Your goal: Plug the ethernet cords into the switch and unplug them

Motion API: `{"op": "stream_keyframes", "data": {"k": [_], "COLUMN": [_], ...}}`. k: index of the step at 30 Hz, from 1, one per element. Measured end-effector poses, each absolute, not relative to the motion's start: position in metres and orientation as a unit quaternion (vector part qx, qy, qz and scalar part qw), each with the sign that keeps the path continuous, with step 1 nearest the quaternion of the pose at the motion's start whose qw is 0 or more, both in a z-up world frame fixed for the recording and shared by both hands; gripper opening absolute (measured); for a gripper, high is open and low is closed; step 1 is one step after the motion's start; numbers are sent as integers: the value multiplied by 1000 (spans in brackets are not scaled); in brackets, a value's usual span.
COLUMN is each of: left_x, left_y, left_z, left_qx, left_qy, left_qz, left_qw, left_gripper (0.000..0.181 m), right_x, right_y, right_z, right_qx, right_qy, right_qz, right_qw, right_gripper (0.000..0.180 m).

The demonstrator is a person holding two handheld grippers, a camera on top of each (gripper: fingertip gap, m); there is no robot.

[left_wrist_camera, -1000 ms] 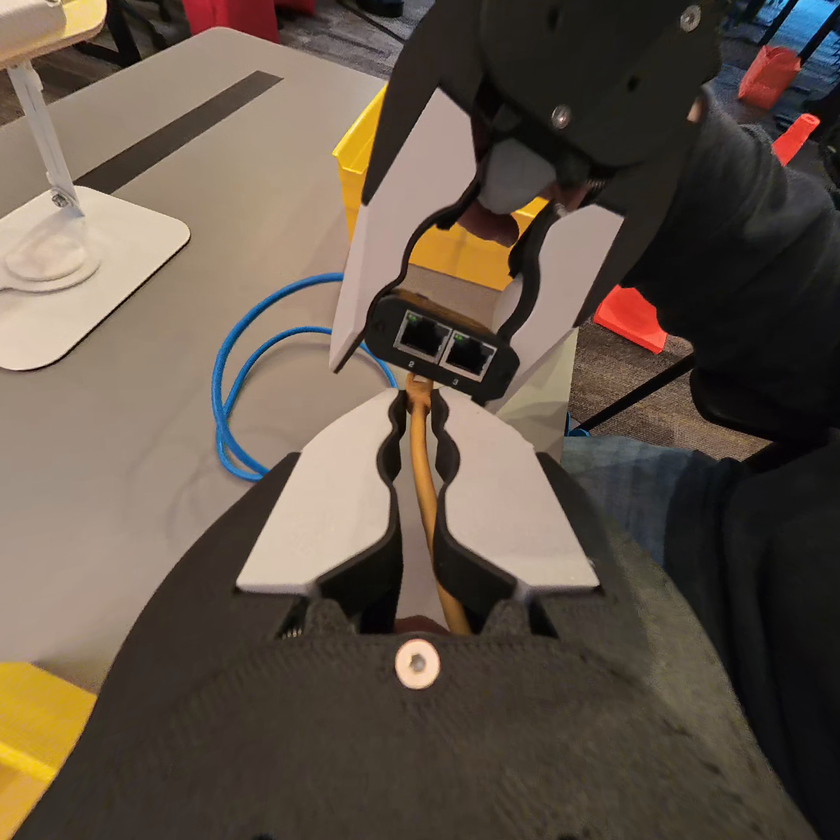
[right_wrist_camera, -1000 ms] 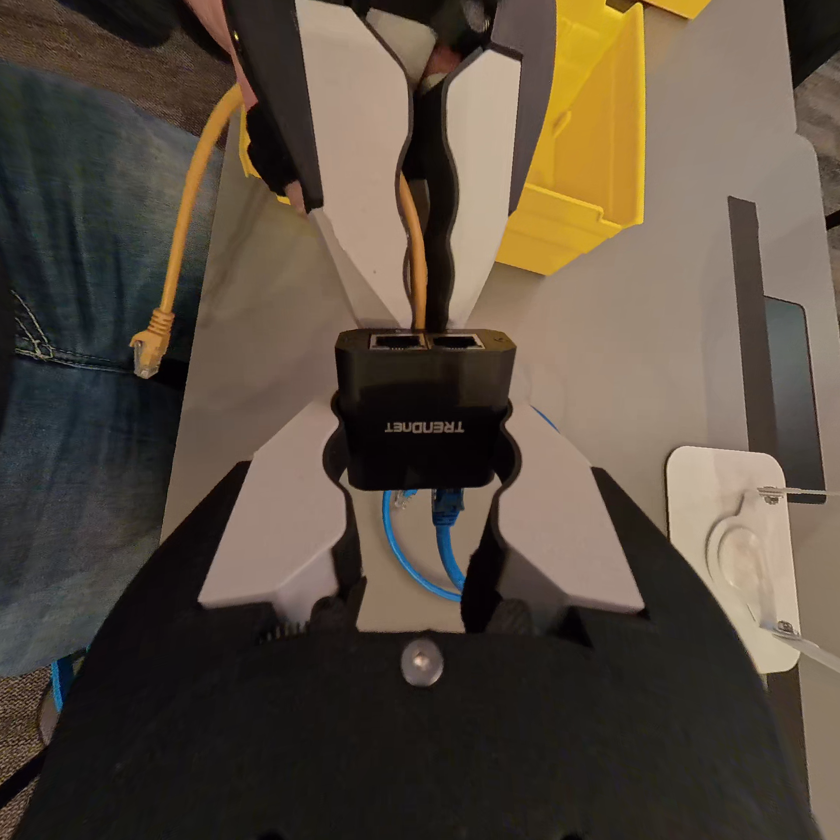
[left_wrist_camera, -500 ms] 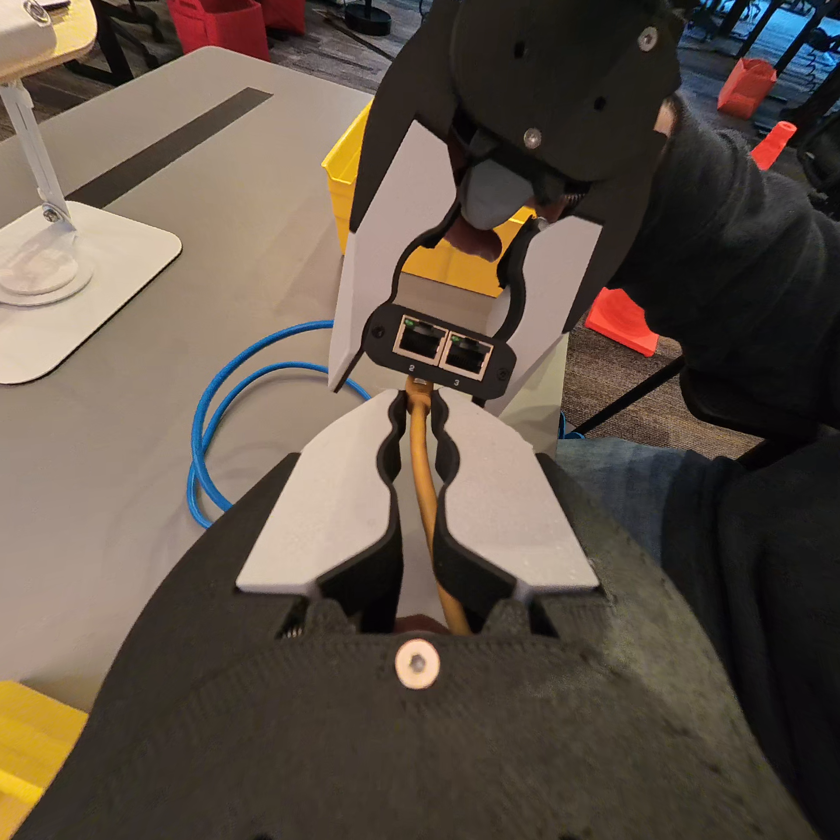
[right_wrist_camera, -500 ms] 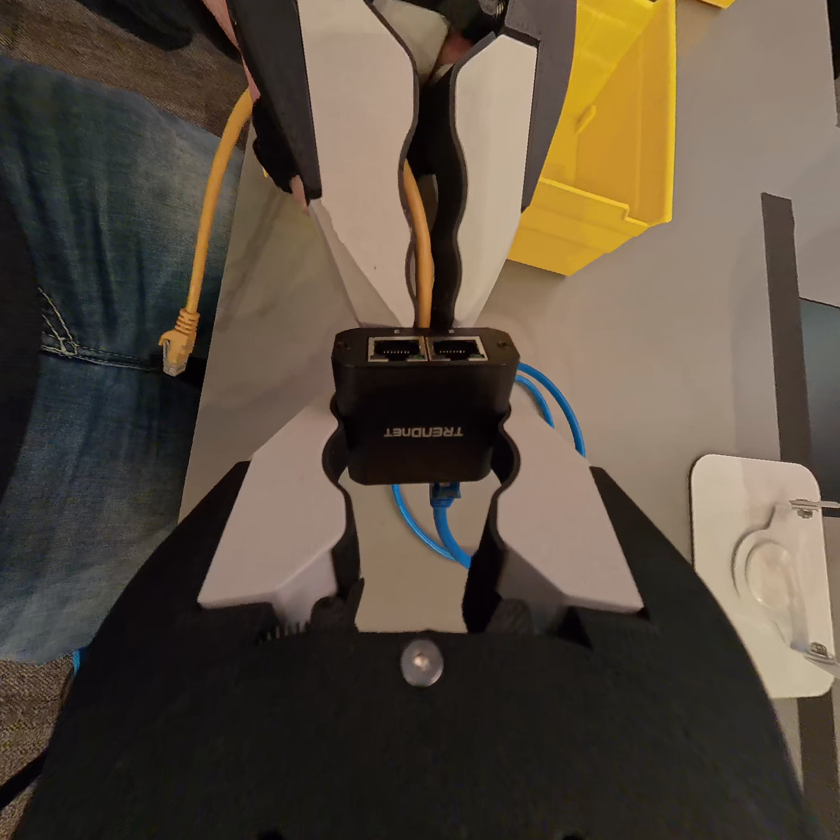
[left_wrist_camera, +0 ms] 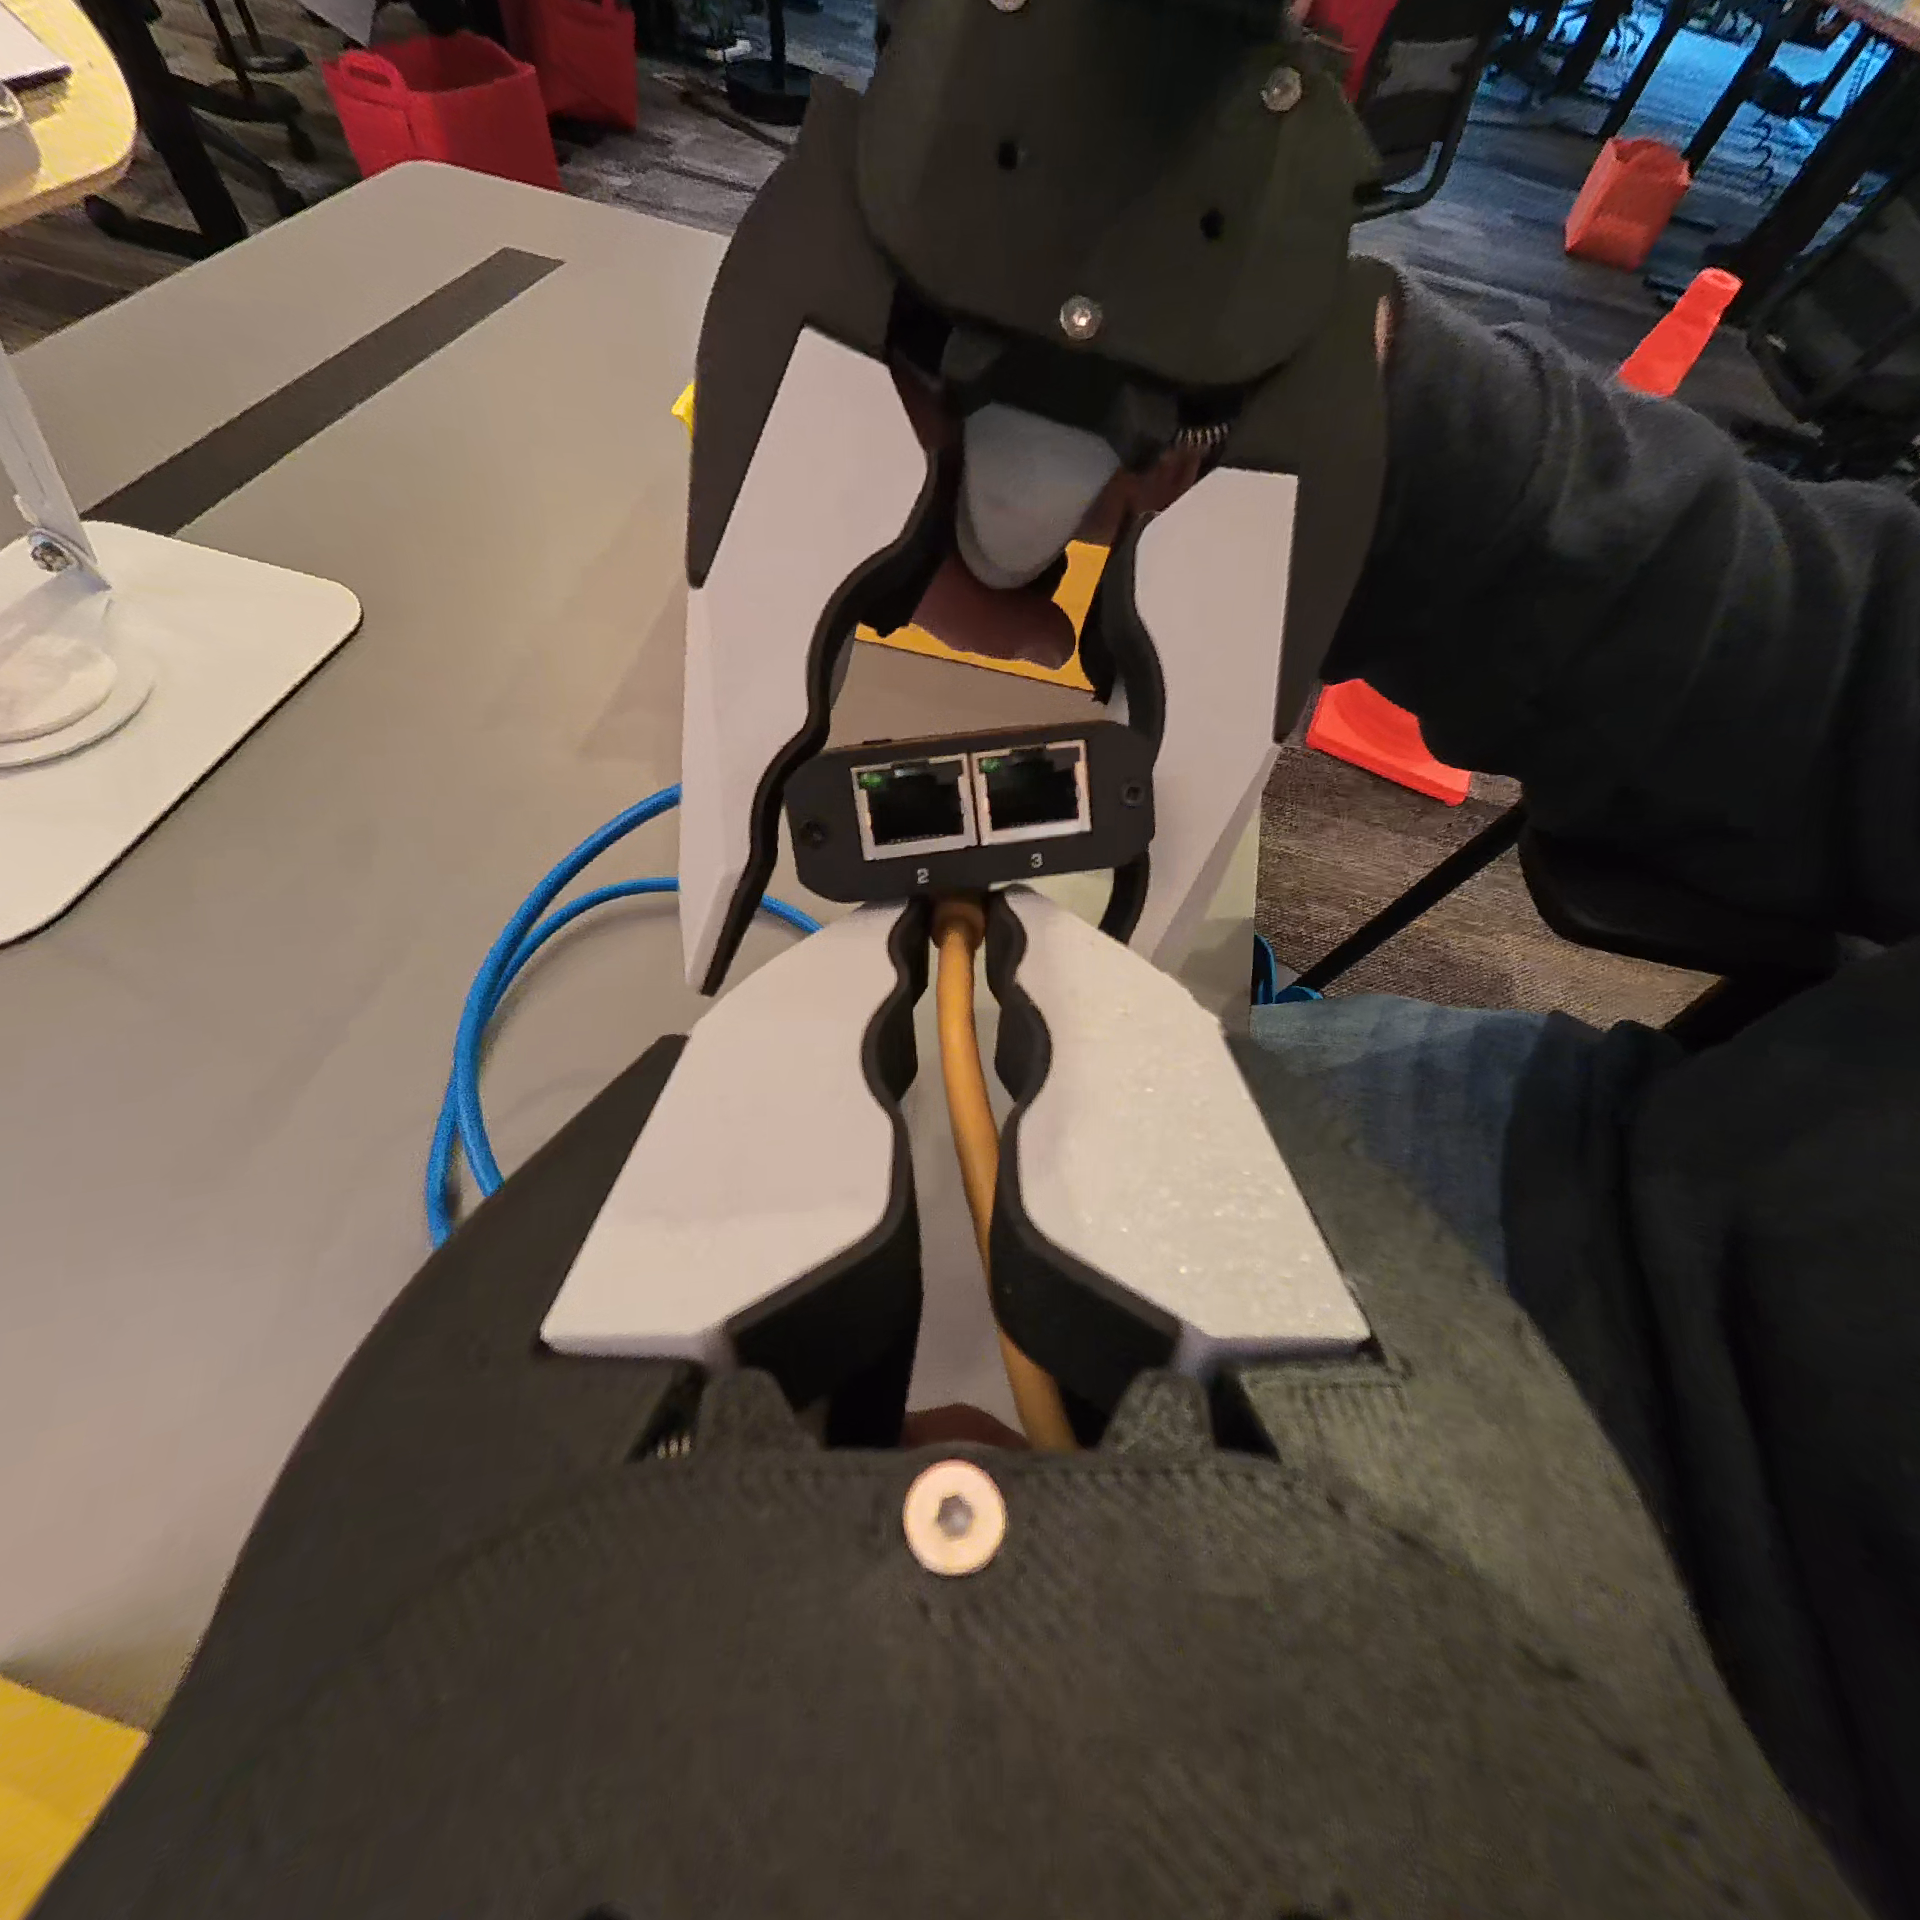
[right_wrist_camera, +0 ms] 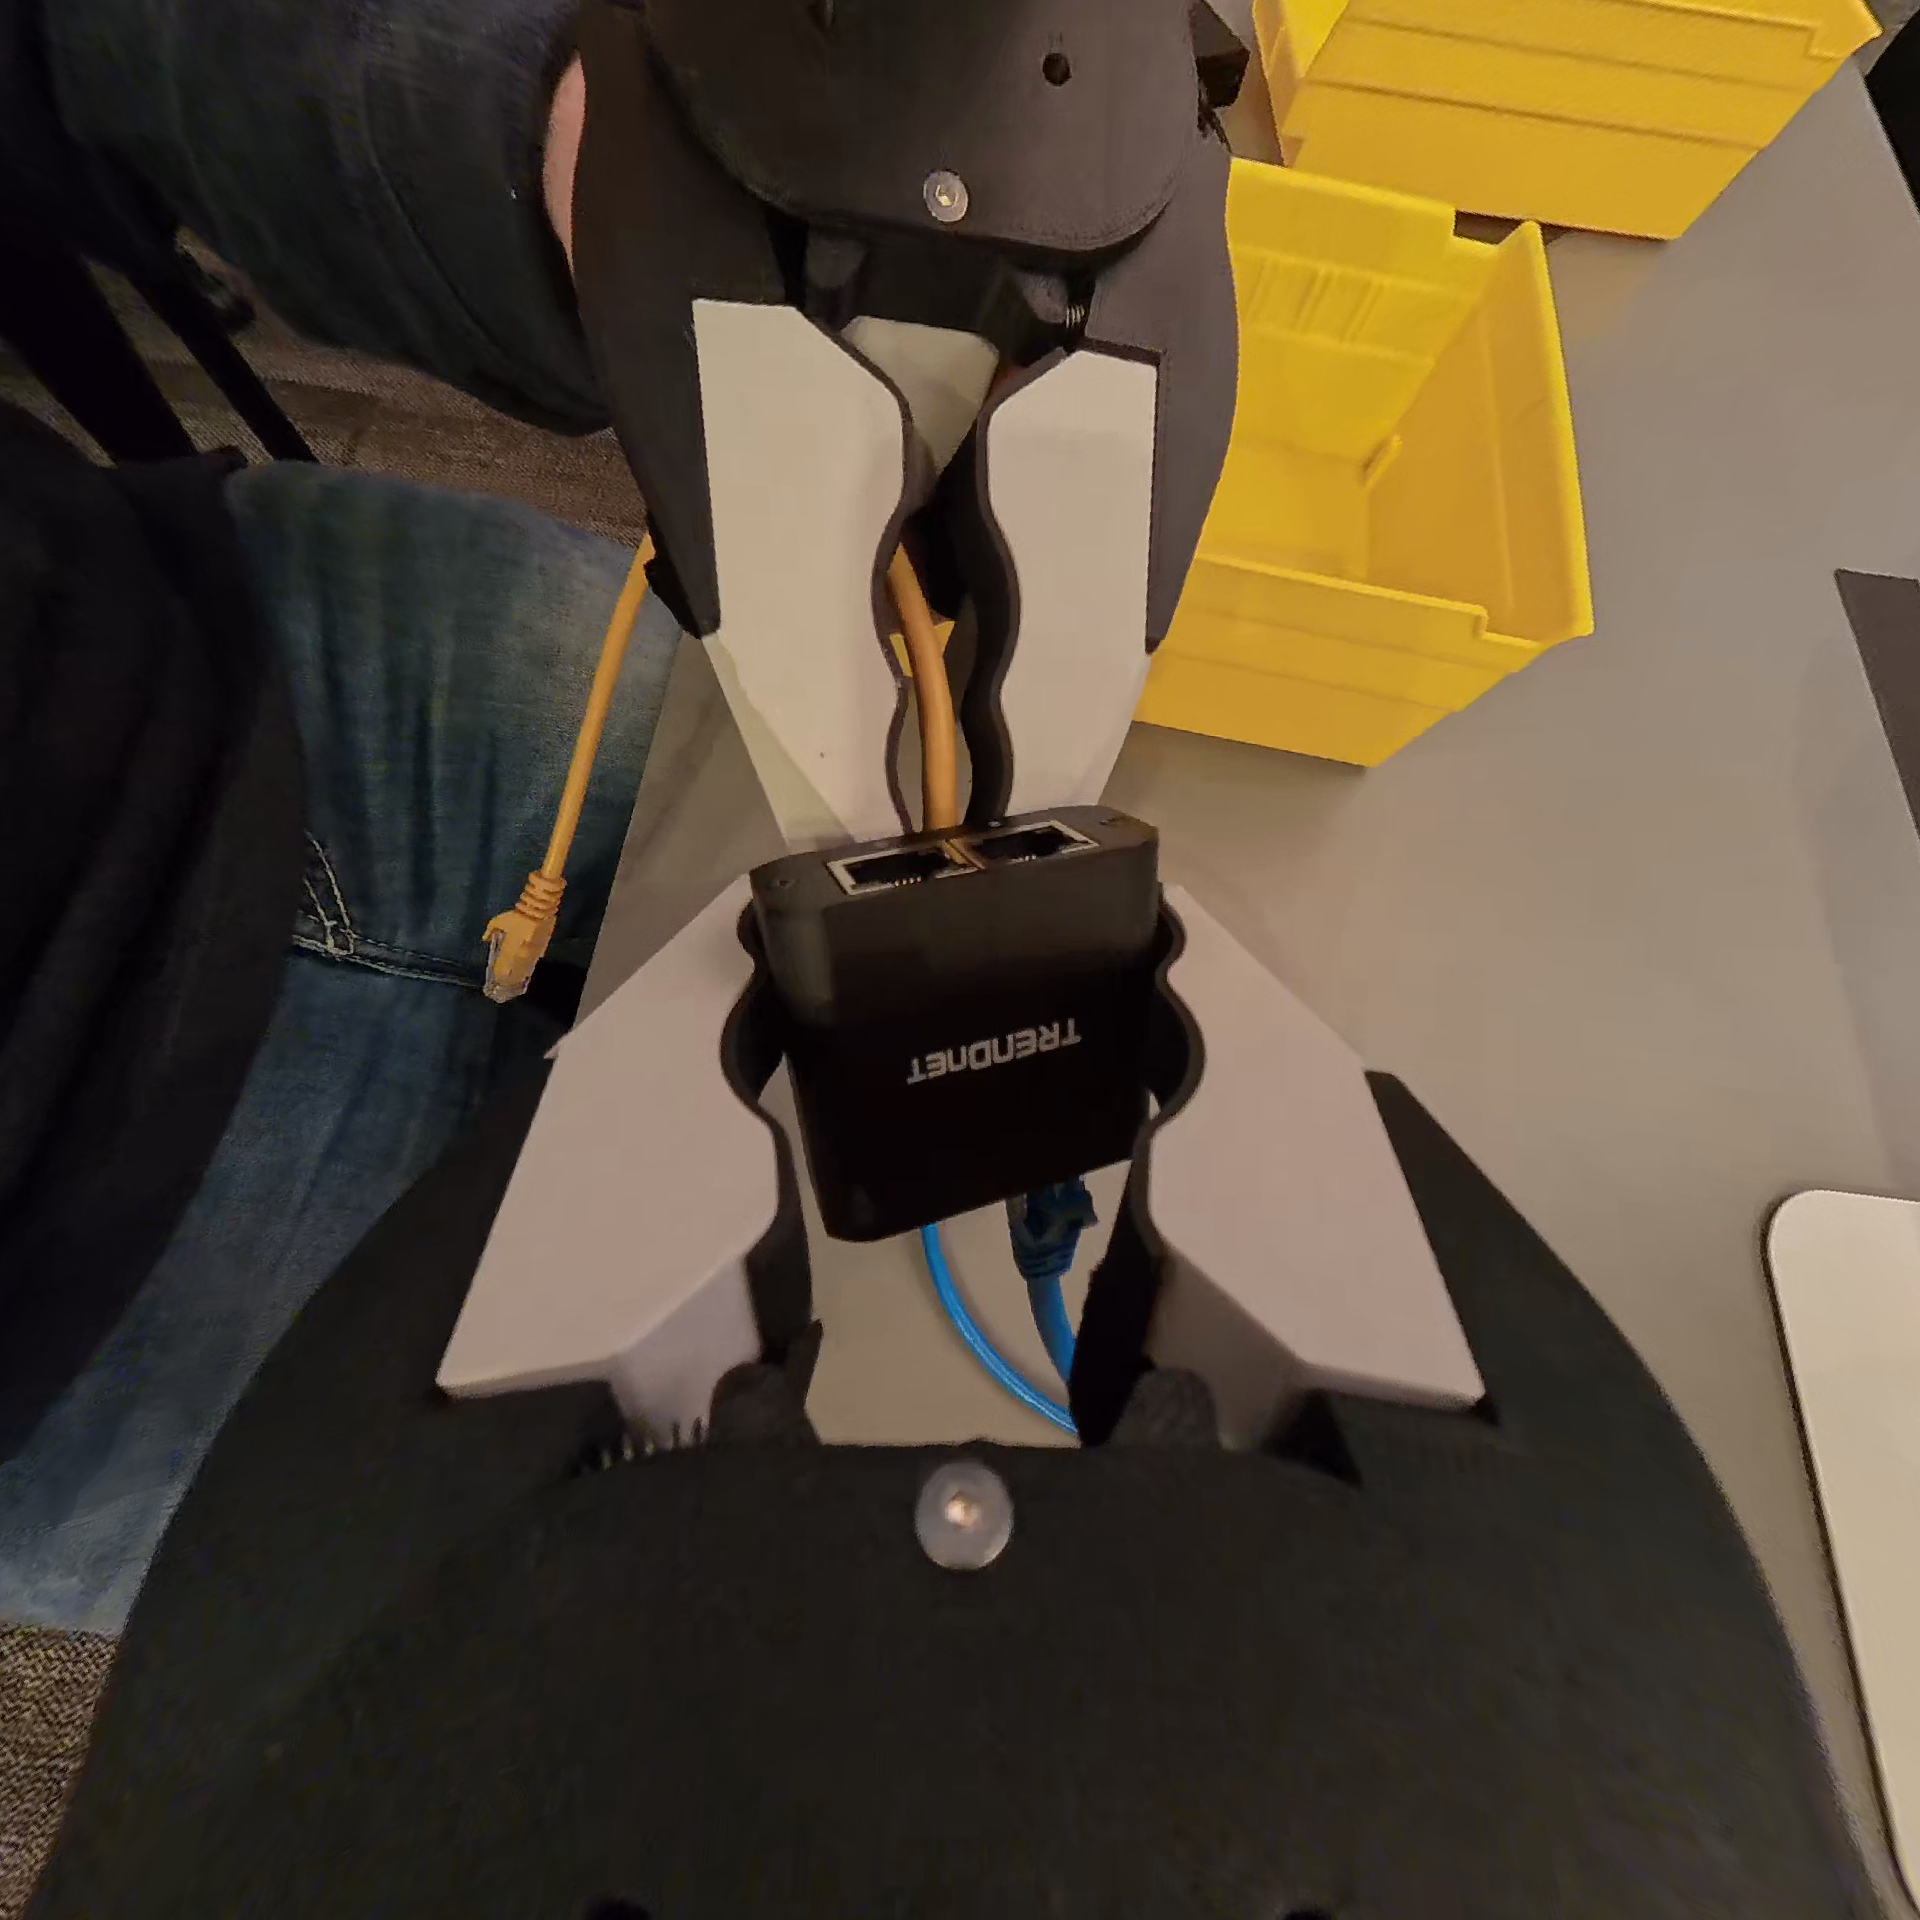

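My right gripper (right_wrist_camera: 961, 997) is shut on the black switch (right_wrist_camera: 966, 1029) and holds it above the table edge. The switch's two front ports (left_wrist_camera: 971, 802) face my left gripper and both stand empty. My left gripper (left_wrist_camera: 954, 920) is shut on the orange ethernet cord (left_wrist_camera: 966, 1060). The cord's plug end sits just below the switch's front face, under the left port. The cord's other plug (right_wrist_camera: 520, 935) hangs free over a person's lap. A blue cord (right_wrist_camera: 1049, 1236) runs from the switch's back and loops on the table (left_wrist_camera: 488, 997).
Yellow bins (right_wrist_camera: 1382, 540) stand on the grey table (left_wrist_camera: 312, 727) beyond the grippers. A white stand base (left_wrist_camera: 135, 707) sits at the table's left. A person's jeans (right_wrist_camera: 364, 831) and dark sleeve (left_wrist_camera: 1621, 623) are close by. Orange cones (left_wrist_camera: 1382, 738) stand on the floor.
Both grippers have tilted and drawn closer, so the switch's front faces my left gripper squarely. The orange plug stays just under the ports. The blue loop has shifted right in view.
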State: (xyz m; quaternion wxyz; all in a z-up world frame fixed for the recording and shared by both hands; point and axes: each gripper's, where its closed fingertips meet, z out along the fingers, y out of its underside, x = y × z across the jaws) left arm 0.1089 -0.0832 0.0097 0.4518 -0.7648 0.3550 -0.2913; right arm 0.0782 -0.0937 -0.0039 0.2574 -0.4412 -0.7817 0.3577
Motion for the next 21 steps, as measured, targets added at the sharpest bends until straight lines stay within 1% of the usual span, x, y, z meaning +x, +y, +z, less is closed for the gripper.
{"op": "stream_keyframes", "data": {"k": [4, 9, 21], "left_x": [111, 119, 113], "left_y": [-85, -92, -88], "left_z": [11, 13, 14], "left_qx": [-757, -744, -748], "left_qy": [378, 412, 397], "left_qz": [-274, -258, -260], "left_qw": [457, 459, 464], "left_gripper": [10, 10, 10], "right_x": [80, 79, 78], "right_y": [-97, -101, -99], "right_z": [-3, -13, -9], "right_qx": [-439, -438, -432], "right_qy": [-780, -792, -789], "right_qz": [369, 357, 360], "right_qw": [248, 233, 245], "right_gripper": [69, 68, 64]}}
